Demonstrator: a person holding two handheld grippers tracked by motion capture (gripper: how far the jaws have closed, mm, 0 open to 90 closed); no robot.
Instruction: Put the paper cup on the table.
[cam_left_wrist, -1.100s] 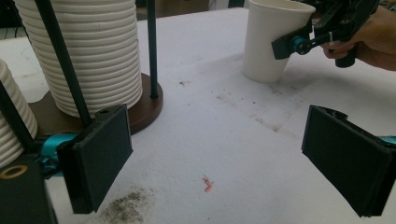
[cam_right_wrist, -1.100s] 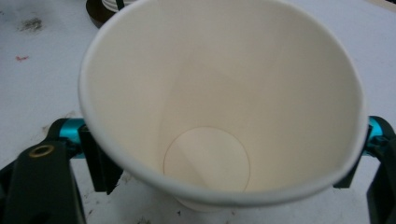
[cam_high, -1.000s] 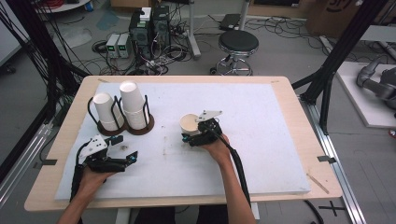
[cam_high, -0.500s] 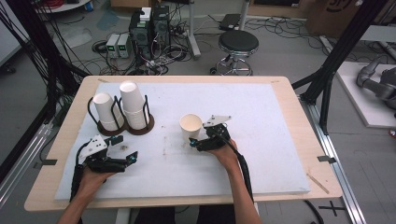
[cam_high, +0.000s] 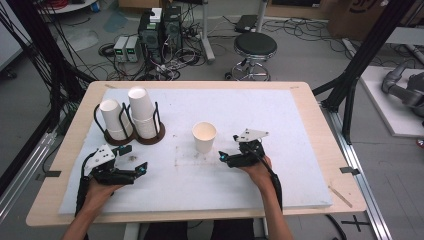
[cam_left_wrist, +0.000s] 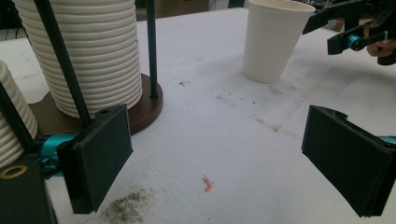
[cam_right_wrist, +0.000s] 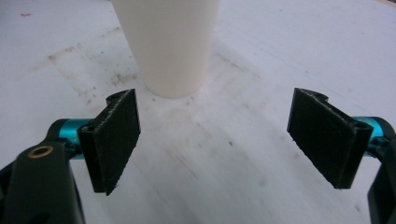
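paper cup (cam_high: 204, 137) upright and alone on the white mat (cam_high: 280, 115), set down clear of everything so jaws can come at it from either side. going left to right: stacked cups (cam_high: 141, 113) upside down in the wire rack (cam_high: 131, 136), just ahead of the left gripper (cam_high: 141, 168) and to its left, kept there as the supply. left gripper low over the mat, jaws wide apart and holding nothing, likely parked in waiting. single cup well off to its front right. right gripper (cam_high: 223, 156) last, jaws spread wide with nothing between them, cup just ahead and slightly left of centre, free of both pads; probably either just released or lined up for a grasp.
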